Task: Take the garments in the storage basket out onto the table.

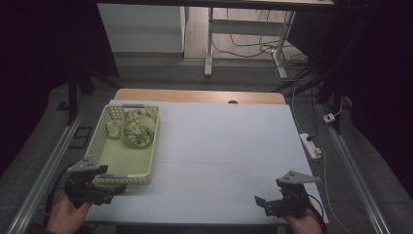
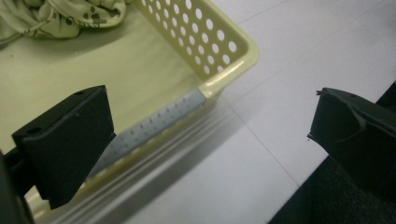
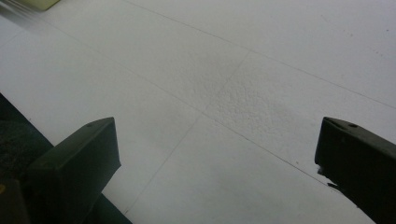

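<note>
You held both grippers wide open and empty: left gripper [image 1: 115, 191] at the basket's [image 1: 100, 137] near rim, right gripper [image 1: 261, 204] over bare table [image 1: 224, 146]; crumpled cloth [image 1: 138, 127] lay inside; reaching in probably came next.

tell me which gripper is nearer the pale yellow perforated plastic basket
Left. The left gripper sits at the pale yellow perforated plastic basket's near edge; the right gripper is far across the white table.

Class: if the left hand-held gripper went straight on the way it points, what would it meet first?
Probably the basket's near rim, which lies between the open left hand-held gripper's jaws; depth is hard to judge.
</note>
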The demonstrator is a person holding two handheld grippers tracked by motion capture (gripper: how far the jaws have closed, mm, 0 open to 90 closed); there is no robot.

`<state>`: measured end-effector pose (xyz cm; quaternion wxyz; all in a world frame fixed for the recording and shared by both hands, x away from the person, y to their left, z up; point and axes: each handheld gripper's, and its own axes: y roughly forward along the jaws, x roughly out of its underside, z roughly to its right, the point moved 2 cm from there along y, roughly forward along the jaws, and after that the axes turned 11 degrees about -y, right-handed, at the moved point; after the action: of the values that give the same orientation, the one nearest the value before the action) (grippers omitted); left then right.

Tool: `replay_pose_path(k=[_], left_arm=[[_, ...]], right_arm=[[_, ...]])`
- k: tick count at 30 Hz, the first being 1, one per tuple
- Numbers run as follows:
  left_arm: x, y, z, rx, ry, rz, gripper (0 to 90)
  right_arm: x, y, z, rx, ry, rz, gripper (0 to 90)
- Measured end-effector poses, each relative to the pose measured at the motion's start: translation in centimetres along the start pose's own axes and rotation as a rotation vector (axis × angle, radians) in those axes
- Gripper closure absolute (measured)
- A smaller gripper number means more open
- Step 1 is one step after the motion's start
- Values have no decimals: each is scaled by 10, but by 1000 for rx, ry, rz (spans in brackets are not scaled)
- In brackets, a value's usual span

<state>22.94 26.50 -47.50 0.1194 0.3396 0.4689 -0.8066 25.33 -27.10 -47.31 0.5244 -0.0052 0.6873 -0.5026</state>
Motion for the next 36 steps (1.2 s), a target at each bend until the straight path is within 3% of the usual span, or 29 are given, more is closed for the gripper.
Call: replay_pose_path(k=[13,19,23,36], left_arm=[[-22,13,-7,22,-12,4,2],[-31,22,-11,30,-31,-21,2],[-38,27,-13,18,-43,-63,3],[-64,44,-22,-31,-12,-56,3]], right_arm=[[0,0,0,-1,2,-1,0],[0,0,0,-1,4,-4,0],[0,1,0,-1,3,-6,0],[0,1,0,-1,3,-6,0]])
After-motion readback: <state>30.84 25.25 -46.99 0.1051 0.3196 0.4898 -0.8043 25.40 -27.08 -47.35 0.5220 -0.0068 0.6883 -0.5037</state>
